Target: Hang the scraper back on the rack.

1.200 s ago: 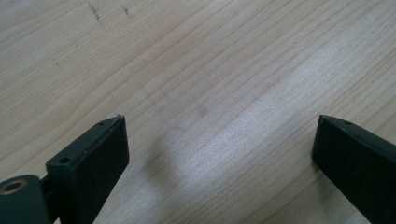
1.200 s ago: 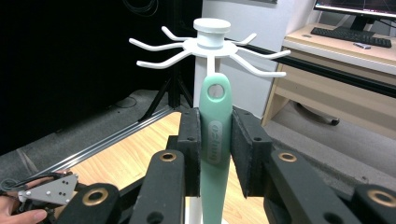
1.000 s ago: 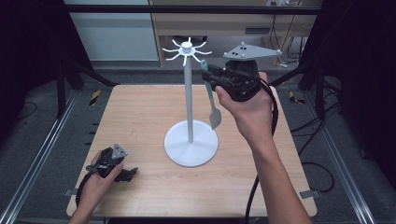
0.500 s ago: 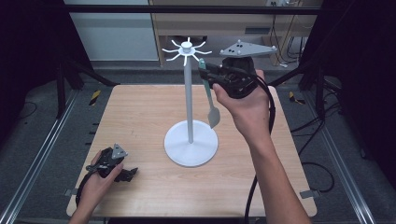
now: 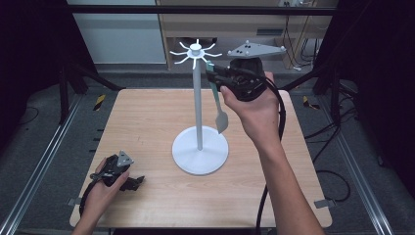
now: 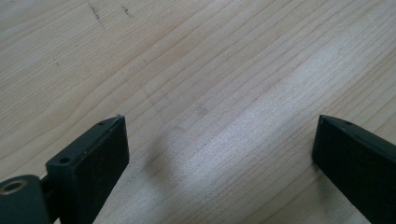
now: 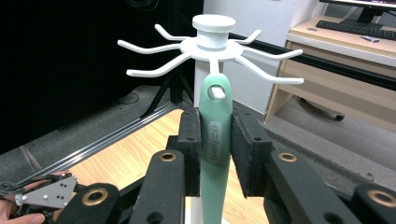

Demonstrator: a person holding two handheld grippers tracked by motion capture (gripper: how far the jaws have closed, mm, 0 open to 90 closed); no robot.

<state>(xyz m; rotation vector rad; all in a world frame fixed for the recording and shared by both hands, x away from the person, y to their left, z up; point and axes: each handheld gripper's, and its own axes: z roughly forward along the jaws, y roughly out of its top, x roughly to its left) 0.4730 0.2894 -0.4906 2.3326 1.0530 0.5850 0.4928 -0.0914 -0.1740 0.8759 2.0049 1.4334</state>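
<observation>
The right gripper (image 7: 215,154) has its jaws clamped on the green handle of a spatula (image 7: 215,140), whose hanging hole sits just above the jaws, over a white hook of the utensil stand (image 7: 213,44). The left gripper (image 6: 219,154) rests low on the wooden counter (image 6: 210,70), jaws wide apart with bare wood between them.

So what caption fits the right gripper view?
Right gripper holds a green spatula at a white hook stand.
</observation>
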